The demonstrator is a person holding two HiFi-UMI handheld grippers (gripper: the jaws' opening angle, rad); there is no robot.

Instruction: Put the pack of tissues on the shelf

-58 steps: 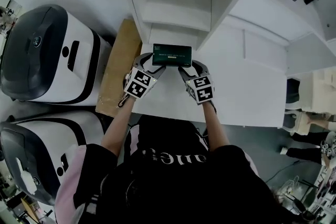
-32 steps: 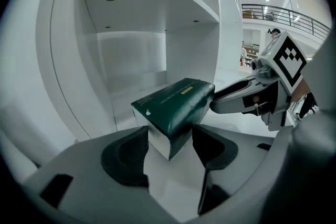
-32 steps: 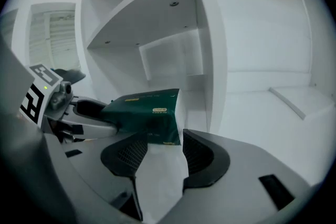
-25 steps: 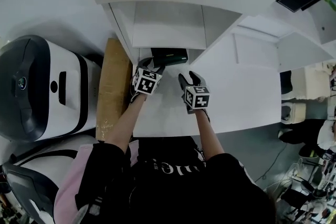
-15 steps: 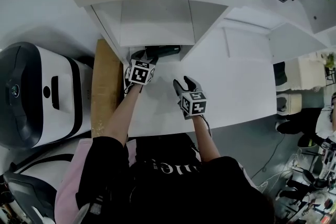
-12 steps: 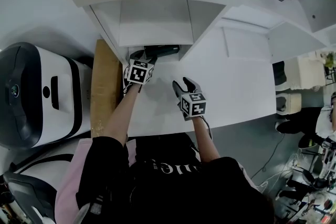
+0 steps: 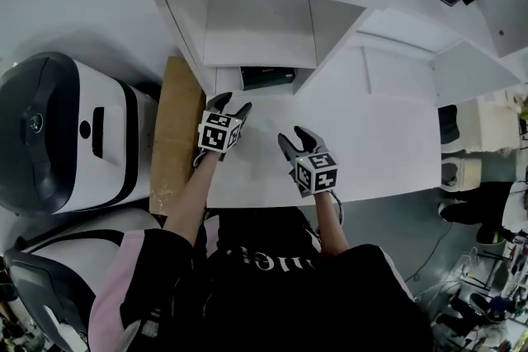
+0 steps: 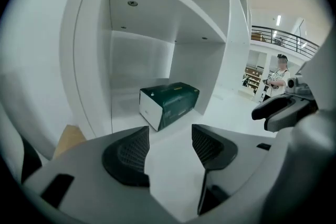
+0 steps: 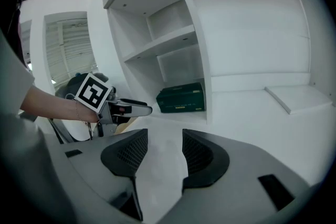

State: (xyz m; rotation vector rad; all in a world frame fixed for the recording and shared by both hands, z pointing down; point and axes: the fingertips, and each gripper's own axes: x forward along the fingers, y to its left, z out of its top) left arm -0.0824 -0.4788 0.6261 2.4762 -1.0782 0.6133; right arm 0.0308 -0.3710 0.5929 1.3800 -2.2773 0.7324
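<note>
While we are looking down over the smooth white counter (image 7: 388,136), two rounded, glossy white-and-black machines (image 7: 70,132) are standing at the far left. A flat brown cardboard sheet (image 7: 177,128) is lying just beside the counter's left edge.

Next we are holding the left tool (image 7: 232,105) over the counter, pointing it at the shelf (image 7: 260,41). Its jaws are standing apart, the dark ribbed pads (image 8: 128,152) are facing each other, and nothing is sitting between them.

Ahead of it, the pack of tissues (image 7: 266,78) is lying flat in the lowest compartment of the white, square-edged shelf. It is a dark green rectangular block with a white end face. It is sitting close to the compartment's front edge and nearer the right divider, with room showing on its left. Neither tool is touching it.

Further right and closer to us, we are keeping the right tool (image 7: 294,138) well back from the shelf. Its jaws are likewise spread, and only bare counter is showing in the gap.

Beyond the right divider, the counter is running on as a broad, flat white stretch toward its far edge.
</note>
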